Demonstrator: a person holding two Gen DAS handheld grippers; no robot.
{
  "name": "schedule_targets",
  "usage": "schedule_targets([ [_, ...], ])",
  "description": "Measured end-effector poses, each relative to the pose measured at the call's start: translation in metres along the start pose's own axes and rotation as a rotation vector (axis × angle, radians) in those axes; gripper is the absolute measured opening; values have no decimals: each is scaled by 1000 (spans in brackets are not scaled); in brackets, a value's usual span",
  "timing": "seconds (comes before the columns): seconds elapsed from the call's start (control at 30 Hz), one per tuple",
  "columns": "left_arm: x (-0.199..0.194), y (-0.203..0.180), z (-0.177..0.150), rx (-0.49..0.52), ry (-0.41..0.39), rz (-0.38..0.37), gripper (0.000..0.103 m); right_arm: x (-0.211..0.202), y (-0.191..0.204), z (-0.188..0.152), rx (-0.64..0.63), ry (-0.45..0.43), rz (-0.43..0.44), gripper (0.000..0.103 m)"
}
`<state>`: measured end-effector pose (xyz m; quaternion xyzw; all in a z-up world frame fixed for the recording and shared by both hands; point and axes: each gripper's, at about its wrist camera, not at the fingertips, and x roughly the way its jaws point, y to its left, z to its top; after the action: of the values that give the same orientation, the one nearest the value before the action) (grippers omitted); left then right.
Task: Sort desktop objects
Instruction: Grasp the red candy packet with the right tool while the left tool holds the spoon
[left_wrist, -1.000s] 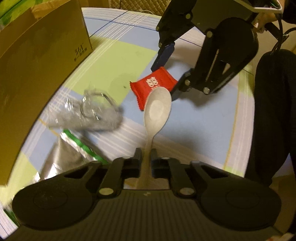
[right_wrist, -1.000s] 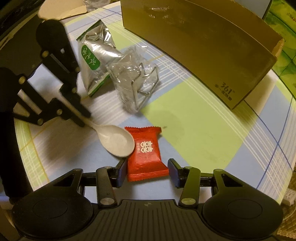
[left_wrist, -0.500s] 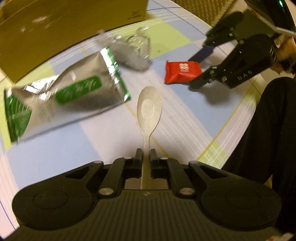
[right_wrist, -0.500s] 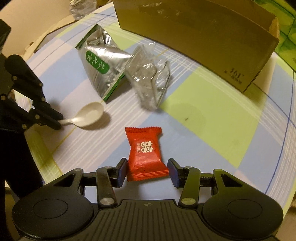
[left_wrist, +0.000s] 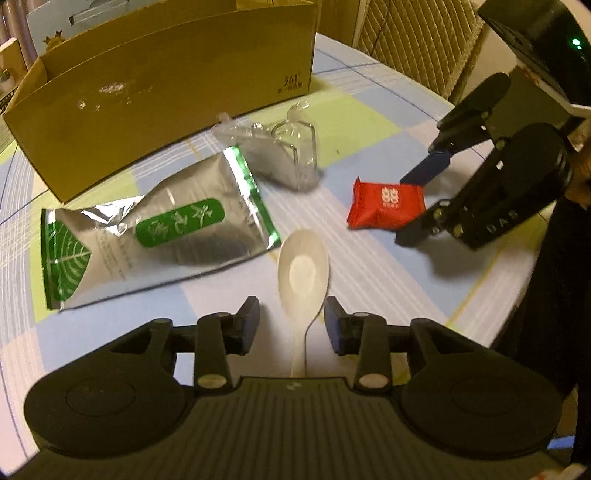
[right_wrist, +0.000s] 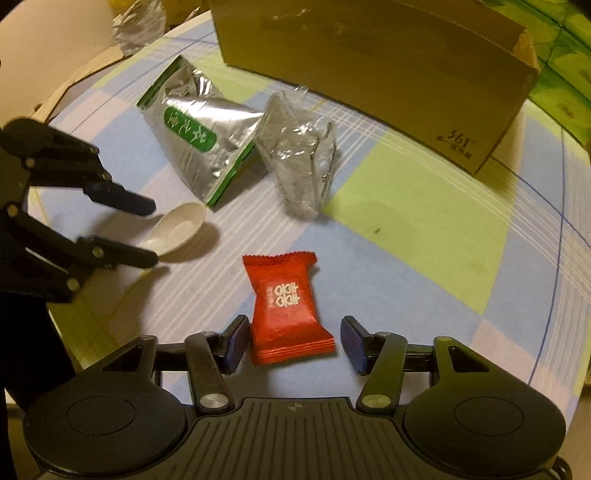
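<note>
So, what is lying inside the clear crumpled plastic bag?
Through the clear plastic bag a bent metal wire frame shows. Creases and glare hide the rest of its inside.

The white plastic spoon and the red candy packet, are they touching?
Apart. The right wrist view shows bare tablecloth between the white plastic spoon and the red candy packet.

Left claw (left_wrist: 291, 321) opening around, perhaps touching, spoon (left_wrist: 303, 273).

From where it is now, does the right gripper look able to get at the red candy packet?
Probably yes. The red candy packet lies flat on the tablecloth directly between the right gripper fingers, whose jaws are opening and not touching it. Nothing sits on or against it; the spoon lies apart, to its left.
</note>
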<state>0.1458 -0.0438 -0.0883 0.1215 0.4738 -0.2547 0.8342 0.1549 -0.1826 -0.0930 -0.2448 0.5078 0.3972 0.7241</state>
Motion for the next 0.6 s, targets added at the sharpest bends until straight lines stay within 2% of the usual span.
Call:
schedule_targets([
  [0.3, 12, -11, 1, 20, -24, 10, 32, 2, -2, 3, 35, -13, 18, 57],
  [0.33, 11, -11, 1, 16, -23, 10, 26, 2, -2, 4, 37, -16, 20, 57],
  [0.6, 7, -7, -4, 1, -26, 23, 26, 7, 8, 6, -7, -23, -17, 57],
])
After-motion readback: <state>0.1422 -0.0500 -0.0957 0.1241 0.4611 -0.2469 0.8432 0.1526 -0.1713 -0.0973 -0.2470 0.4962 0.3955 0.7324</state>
